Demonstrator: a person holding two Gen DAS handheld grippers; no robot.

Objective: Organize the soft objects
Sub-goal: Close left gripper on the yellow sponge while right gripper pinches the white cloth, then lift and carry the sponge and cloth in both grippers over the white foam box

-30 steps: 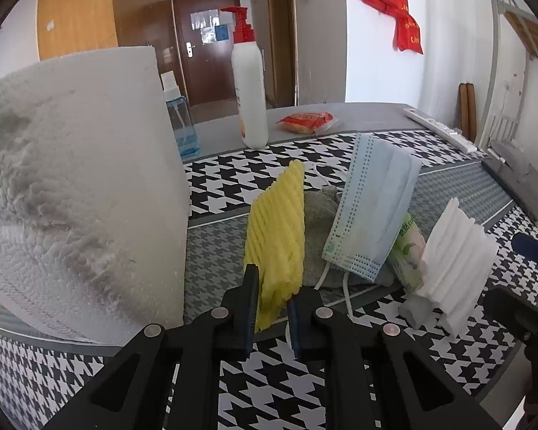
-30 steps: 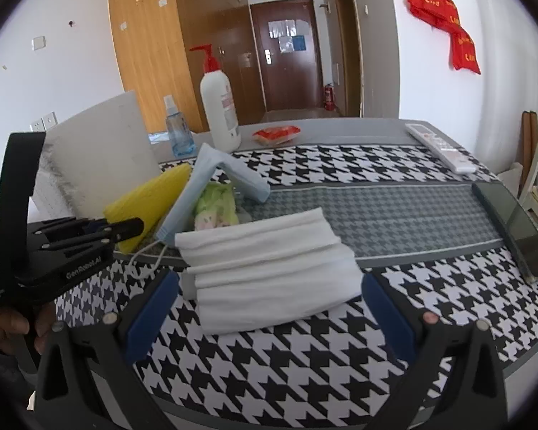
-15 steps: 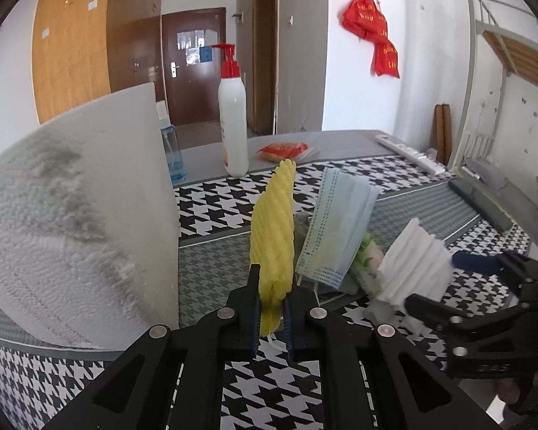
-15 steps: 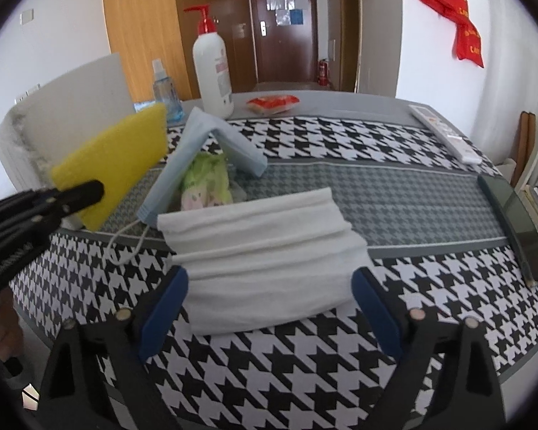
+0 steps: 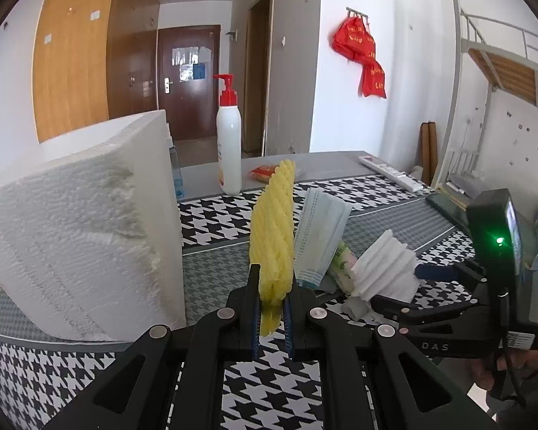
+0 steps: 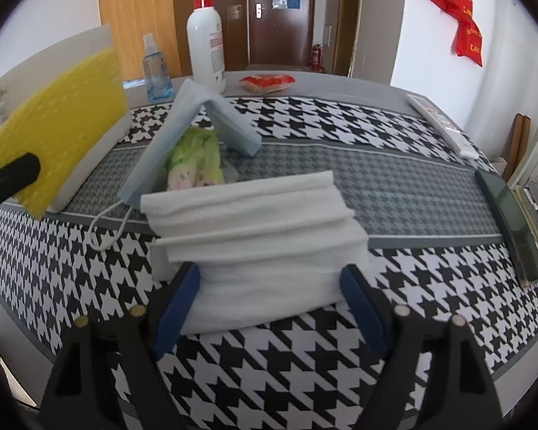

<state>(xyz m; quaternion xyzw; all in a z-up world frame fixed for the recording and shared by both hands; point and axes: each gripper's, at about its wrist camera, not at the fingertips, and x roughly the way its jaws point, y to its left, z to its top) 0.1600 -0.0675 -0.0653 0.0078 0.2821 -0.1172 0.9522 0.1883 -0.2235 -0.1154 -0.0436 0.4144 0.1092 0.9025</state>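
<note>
My left gripper [image 5: 272,286] is shut on the lower end of a yellow ribbed sponge [image 5: 272,229], which stands on edge above the houndstooth tablecloth [image 5: 269,387]; the sponge [image 6: 53,136] also shows at the left of the right wrist view. A stack of folded white towel [image 6: 254,222] lies near the table's front. My right gripper [image 6: 269,270] straddles it, jaws closing, the blue pads [image 6: 177,304] touching its two ends. Behind it a blue face mask [image 6: 183,132] is tented over a green packet [image 6: 193,161].
A big white paper roll [image 5: 82,233] stands close on the left of the sponge. At the back are a pump bottle [image 6: 206,46], a small spray bottle [image 6: 154,71] and a red snack packet [image 6: 267,82]. A remote [image 6: 444,125] and a dark phone [image 6: 509,222] lie at the right.
My left gripper has lifted the yellow sponge up and away from the mask pile. My right gripper has tipped down over the white towel and its jaws have narrowed onto it.
</note>
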